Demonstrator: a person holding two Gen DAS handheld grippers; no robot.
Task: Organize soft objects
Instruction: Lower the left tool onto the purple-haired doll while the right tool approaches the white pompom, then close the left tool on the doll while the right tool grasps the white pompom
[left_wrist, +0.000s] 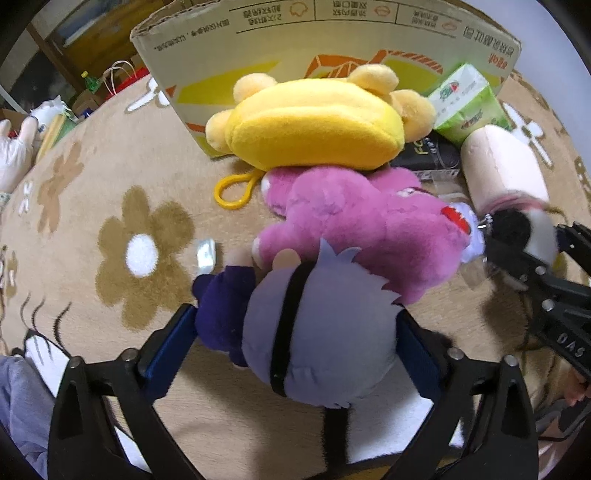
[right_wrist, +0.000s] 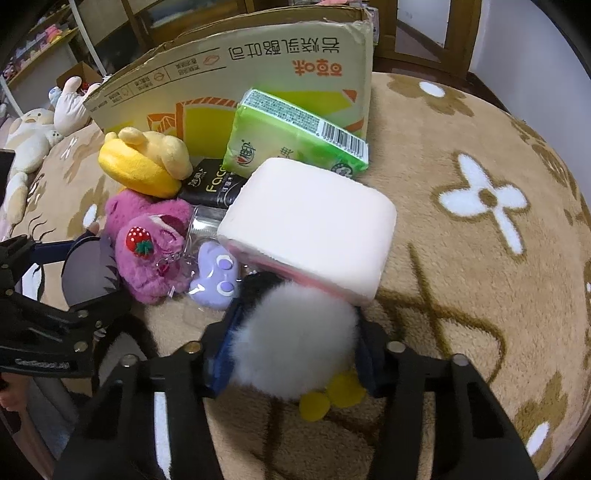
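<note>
My left gripper (left_wrist: 295, 328) is shut on a lavender-and-purple plush doll (left_wrist: 317, 332) with a black band, held just in front of a pink plush bear (left_wrist: 369, 236). A yellow plush (left_wrist: 314, 125) lies behind the bear, against the cardboard box (left_wrist: 332, 40). My right gripper (right_wrist: 295, 332) is shut on a fluffy grey-and-black penguin plush (right_wrist: 295, 336) with yellow feet, right next to a pale pink tissue pack (right_wrist: 314, 221). In the right wrist view the pink bear (right_wrist: 147, 243) carries a strawberry, and a small lilac keychain toy (right_wrist: 218, 277) lies beside it.
A green tissue pack (right_wrist: 291, 136) leans on the box (right_wrist: 258, 62). A black pack (right_wrist: 214, 184) lies between the yellow plush (right_wrist: 144, 162) and the tissues. A small clear wrapper (left_wrist: 205, 253) lies on the floral carpet (right_wrist: 480, 221). White plush toys (right_wrist: 33, 140) sit at the far left.
</note>
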